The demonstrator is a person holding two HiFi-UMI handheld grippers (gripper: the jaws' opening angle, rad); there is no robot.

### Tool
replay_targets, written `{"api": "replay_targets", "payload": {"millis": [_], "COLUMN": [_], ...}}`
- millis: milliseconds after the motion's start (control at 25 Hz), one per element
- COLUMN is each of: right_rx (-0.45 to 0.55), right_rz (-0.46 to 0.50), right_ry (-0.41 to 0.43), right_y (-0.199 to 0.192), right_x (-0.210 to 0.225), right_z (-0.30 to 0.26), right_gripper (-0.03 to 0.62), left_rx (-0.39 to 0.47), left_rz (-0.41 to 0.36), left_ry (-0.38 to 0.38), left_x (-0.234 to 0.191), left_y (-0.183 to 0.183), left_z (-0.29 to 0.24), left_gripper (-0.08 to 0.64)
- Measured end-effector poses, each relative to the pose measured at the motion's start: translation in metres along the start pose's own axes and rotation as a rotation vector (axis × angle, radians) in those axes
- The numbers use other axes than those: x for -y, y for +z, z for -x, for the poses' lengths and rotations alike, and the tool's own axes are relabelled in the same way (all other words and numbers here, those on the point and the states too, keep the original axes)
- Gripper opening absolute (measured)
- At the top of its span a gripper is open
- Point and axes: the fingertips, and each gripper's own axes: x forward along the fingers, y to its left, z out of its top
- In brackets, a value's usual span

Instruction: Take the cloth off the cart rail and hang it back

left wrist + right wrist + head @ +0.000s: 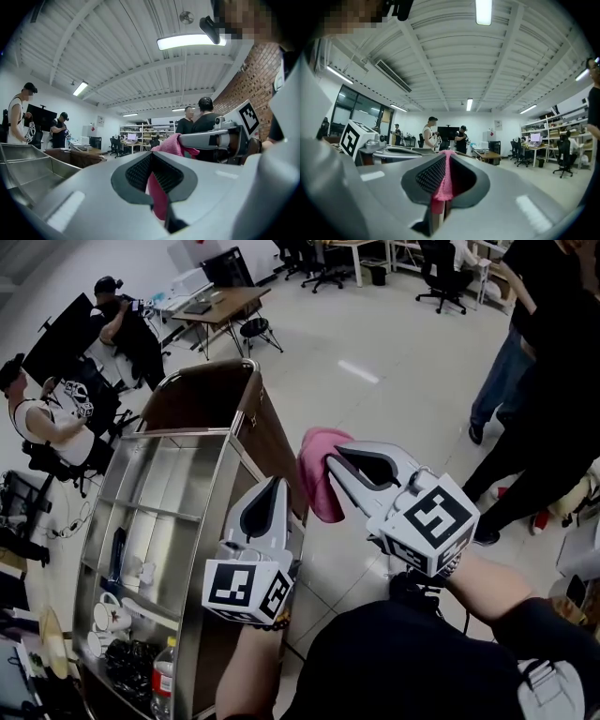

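Cloth, handling: I judge the cloth (pixel 317 474) light, soft and limp, neither slippery nor fragile. It will sag from any pinch.
Cloth, where to hold: along the top hem, at two points set apart, so that it opens flat enough to drape.
Cloth, look: pink, with a towel-like nap, bunched into one hanging fold.
Cloth, place: in the air, off the cart rail (pixel 178 433), at 3 o'clock of the cart's near corner.
Right tongs (pixel 333 460): closed on the cloth's upper edge, with pink nipped between the pads.
Left tongs (pixel 277 486): closed, with a strip of pink caught between the pads, at 8 o'clock of the fold.
Step, judged: removal is done and rehanging is not yet done.
Cart contents: cups (pixel 105 615) and a bottle (pixel 164 676) at 7 o'clock.
Bystander: a person (pixel 544 381) in dark clothes at 2 o'clock, well apart.
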Motion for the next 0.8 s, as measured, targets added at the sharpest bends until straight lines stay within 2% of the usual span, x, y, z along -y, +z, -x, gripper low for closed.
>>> {"api": "replay_targets", "payload": {"millis": [240,520,800], "right_rx": [0.012,0.032,0.059], "right_rz": [-0.003,-0.012,-0.009], "right_ry": [0.056,0.164,0.271], "right_y": [-0.002,-0.014,-0.045], "right_x": [0.038,0.098,0.148], "right_z": [-0.018,-0.039,-0.069], "right_gripper": [0.023,0.022,0.021], "left_rx": [0.006,0.009,0.009], "left_rz": [-0.016,-0.030,-0.047], "left_ry": [0.043,0.155,0.254], "left_x": [-0.011,-0.023,-0.048], "left_y": [-0.004,-0.021,-0.054], "left_z": [-0.040,-0.100,-0.148], "left_gripper": [0.005,0.004,0.005]}}
